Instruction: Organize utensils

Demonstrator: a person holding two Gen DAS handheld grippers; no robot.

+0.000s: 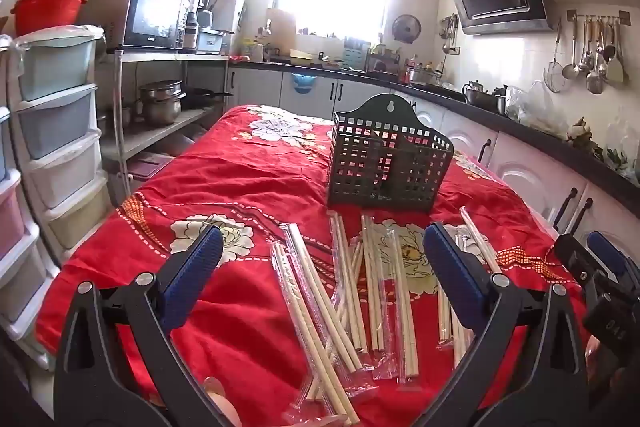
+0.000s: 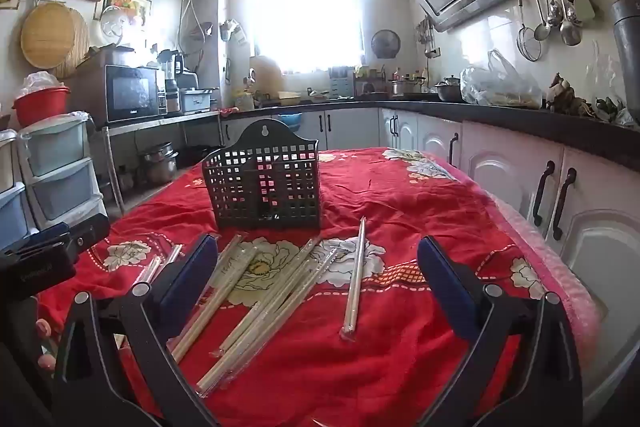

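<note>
Dark perforated plastic basket stands upright beyond both spread, empty grippers, left gripper and right gripper. Pale, slender chopsticks in clear wrappers lie scattered between the fingers on red floral cloth.

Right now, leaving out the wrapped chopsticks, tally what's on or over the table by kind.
Dark perforated plastic utensil holder: 1
Red flowered tablecloth: 1
Blue-padded black tools, both open: 2 (left tool, right tool)
Total: 4
</note>
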